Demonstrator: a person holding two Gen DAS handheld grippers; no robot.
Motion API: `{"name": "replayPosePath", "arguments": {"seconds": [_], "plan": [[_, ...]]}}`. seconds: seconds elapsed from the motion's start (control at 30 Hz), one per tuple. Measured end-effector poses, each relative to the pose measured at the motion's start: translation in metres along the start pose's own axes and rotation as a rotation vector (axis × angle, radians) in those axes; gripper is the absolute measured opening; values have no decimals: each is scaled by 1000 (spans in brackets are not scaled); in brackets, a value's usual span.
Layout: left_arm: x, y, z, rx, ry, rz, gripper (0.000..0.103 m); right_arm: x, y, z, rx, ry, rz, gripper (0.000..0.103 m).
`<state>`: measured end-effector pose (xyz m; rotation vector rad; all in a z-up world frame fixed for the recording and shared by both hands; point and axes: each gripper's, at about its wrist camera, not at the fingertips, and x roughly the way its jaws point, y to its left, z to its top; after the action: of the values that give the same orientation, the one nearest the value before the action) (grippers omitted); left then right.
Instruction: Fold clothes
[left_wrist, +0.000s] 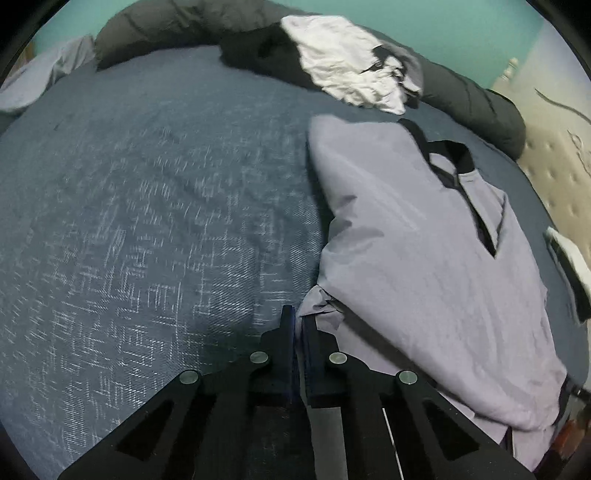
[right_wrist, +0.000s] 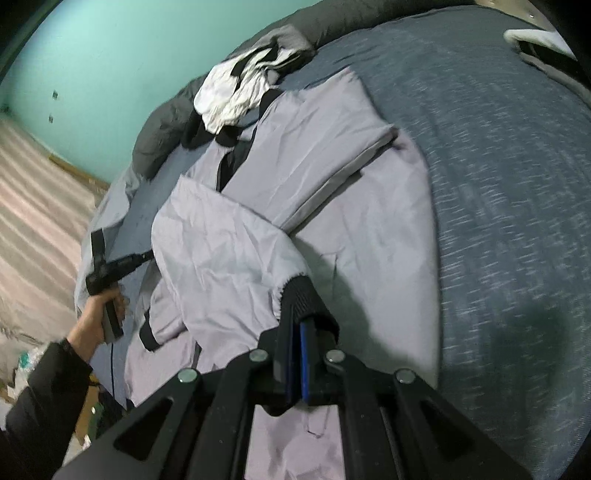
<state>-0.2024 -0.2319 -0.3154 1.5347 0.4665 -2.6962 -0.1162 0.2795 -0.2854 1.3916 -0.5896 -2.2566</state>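
A light lavender jacket (left_wrist: 417, 236) with black collar and trim lies spread on the blue bed cover (left_wrist: 147, 206). My left gripper (left_wrist: 298, 319) is shut on a lower edge of the jacket fabric. In the right wrist view the jacket (right_wrist: 369, 229) lies with one sleeve folded across its body. My right gripper (right_wrist: 300, 325) is shut on the black ribbed cuff (right_wrist: 299, 295) of the other sleeve and holds it above the jacket. The left hand-held gripper (right_wrist: 110, 266) shows at the jacket's left edge, with the person's hand on it.
A white and black crumpled garment (left_wrist: 347, 70) lies beyond the jacket against a dark grey rolled duvet (left_wrist: 476, 99). Another garment (right_wrist: 543, 44) lies at the bed's far right. A teal wall (right_wrist: 110, 55) and floor (right_wrist: 33, 192) lie past the bed edge.
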Motion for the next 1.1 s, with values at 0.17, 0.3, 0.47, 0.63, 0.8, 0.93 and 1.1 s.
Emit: {"name": "replayPosePath", "arguments": {"seconds": [0.17,0.3,0.47,0.63,0.8,0.93,1.1], "plan": [[3,14,-8,-64,7,-57,10,12,1,-2,-3,19,-5,3],[-12,15,-15,-57,-38,-80,29,11,1,-1,-5,19,-2,3],[-15,7,-12,18,-58,-54,33,10,5,1,-7,18,-2,3],[4,-10,-1,105,-26,-34,33,10,6,2,-10,16,-6,3],[9,-8,3,122,-26,-40,27,10,7,3,-10,21,-7,3],[7,-7,6,131,-55,-14,6,12,10,4,-10,29,15,3],[3,2,10,84,-87,22,4,22,27,5,-53,50,28,3]]}}
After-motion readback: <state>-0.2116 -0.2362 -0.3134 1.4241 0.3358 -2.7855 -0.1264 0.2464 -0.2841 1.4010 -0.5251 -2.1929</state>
